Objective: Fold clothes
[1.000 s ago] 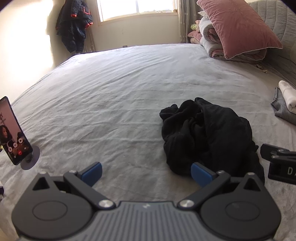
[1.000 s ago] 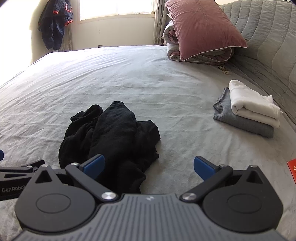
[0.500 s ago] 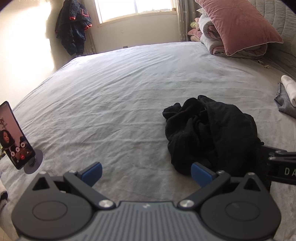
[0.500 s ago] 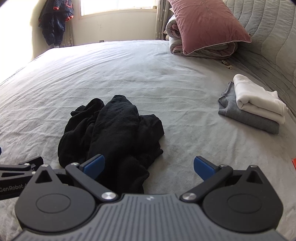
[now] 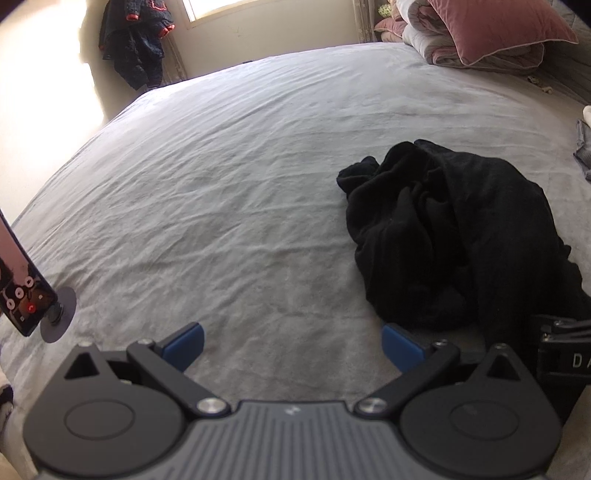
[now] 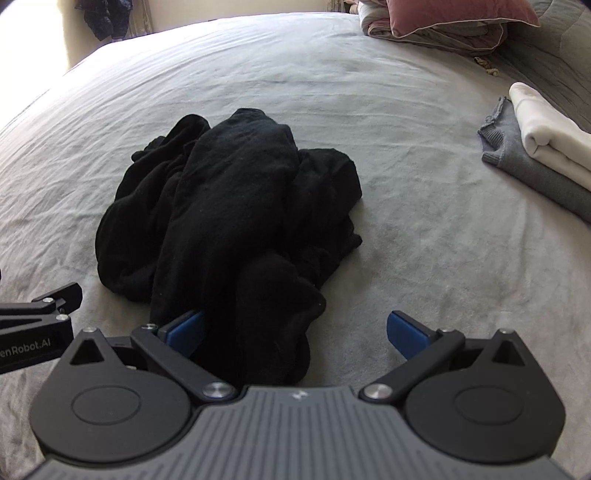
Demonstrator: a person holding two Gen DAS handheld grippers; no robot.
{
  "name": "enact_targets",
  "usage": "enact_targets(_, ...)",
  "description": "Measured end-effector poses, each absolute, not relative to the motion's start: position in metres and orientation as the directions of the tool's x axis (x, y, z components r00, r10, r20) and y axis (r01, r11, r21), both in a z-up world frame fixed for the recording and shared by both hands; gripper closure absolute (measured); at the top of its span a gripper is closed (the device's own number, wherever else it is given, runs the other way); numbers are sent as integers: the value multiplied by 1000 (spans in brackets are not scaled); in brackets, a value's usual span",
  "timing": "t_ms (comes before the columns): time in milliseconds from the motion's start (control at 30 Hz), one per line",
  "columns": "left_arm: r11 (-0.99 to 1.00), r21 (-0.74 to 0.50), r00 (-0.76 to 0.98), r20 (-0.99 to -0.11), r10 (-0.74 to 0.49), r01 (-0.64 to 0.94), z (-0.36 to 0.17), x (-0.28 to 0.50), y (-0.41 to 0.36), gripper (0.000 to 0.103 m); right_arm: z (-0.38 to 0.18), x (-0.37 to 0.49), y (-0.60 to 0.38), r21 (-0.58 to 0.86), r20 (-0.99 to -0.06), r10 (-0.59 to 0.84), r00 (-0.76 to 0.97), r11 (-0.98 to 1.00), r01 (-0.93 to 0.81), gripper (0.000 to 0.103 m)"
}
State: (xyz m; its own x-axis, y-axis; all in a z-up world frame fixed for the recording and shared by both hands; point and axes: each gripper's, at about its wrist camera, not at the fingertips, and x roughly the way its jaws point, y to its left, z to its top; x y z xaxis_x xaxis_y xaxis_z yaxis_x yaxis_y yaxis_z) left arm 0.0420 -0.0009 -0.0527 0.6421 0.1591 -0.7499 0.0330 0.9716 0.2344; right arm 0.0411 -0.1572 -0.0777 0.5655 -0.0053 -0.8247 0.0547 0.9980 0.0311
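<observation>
A crumpled black garment lies in a heap on the grey bed sheet. My left gripper is open just above the sheet, its right blue pad at the heap's near left edge. In the right wrist view the same black garment fills the middle. My right gripper is open, and the heap's near end lies between its blue pads, against the left one. Each gripper's body shows at the edge of the other's view.
A phone on a small round stand is at the sheet's left edge. Folded white and grey clothes are stacked at the right. A pink pillow on folded bedding lies at the head of the bed. A dark jacket hangs on the far wall.
Both grippers have moved forward and lower toward the black garment. The heap's near end now lies between the right gripper's pads. Both stay open.
</observation>
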Motion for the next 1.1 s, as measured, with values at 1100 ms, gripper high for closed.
enact_targets(1100,978,-186,605,-768,-208,99,-48,86,38,11,-33,53,-183,330,-689,255,678,944,-19,34)
